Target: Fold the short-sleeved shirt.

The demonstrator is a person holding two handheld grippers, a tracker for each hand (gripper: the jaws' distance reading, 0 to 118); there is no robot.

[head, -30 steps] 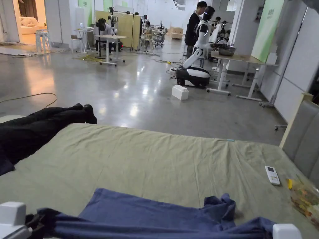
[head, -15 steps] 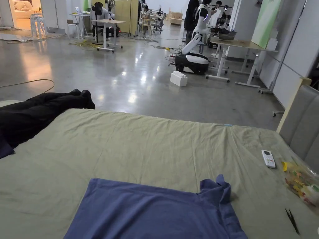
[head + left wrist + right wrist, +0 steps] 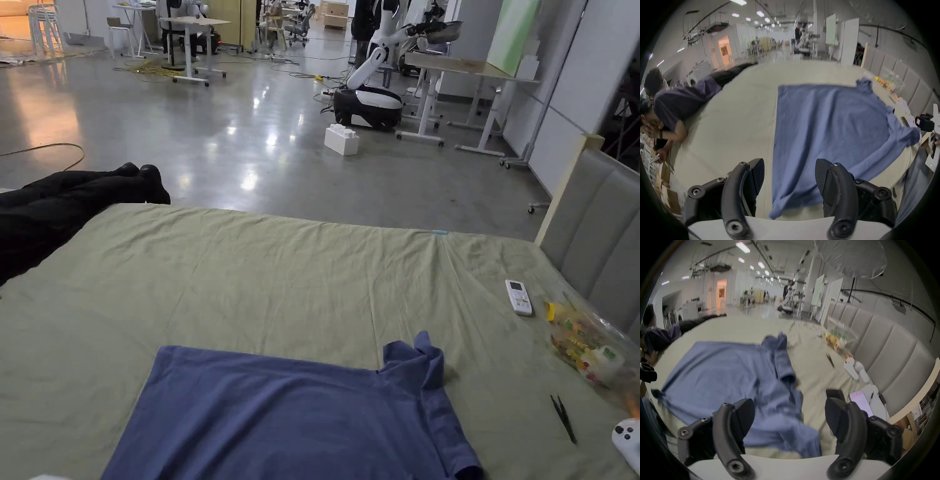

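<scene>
The blue short-sleeved shirt (image 3: 294, 412) lies spread on the bed's green sheet (image 3: 262, 281), and everything else is placed from it. In the head view its near hem is cut off by the lower edge, so how far it hangs over the bed's near side cannot be told there.

In the left gripper view the left gripper (image 3: 789, 177) hovers at the shirt's near hem (image 3: 795, 186), jaws spread wide with nothing between them but air; the cloth passes below the gap, and whether a pad grazes it cannot be told. That picture is blurred.

In the right gripper view the right gripper (image 3: 790, 415) stands just as wide open over the shirt's rumpled near corner (image 3: 782, 426), gripping nothing. Contact is hard to judge through the blur.

Right of the shirt lie thin black scissors (image 3: 564, 417), with a white controller (image 3: 627, 440) cut off at the frame edge. Farther right sit a clear bag of coloured packets (image 3: 590, 353) and a white remote (image 3: 518, 297), near the grey padded headboard (image 3: 594, 231).

The shirt's far right sleeve (image 3: 415, 362) is bunched up. Left of the shirt, a person's dark-trousered legs (image 3: 62, 200) rest on the sheet's edge.
</scene>
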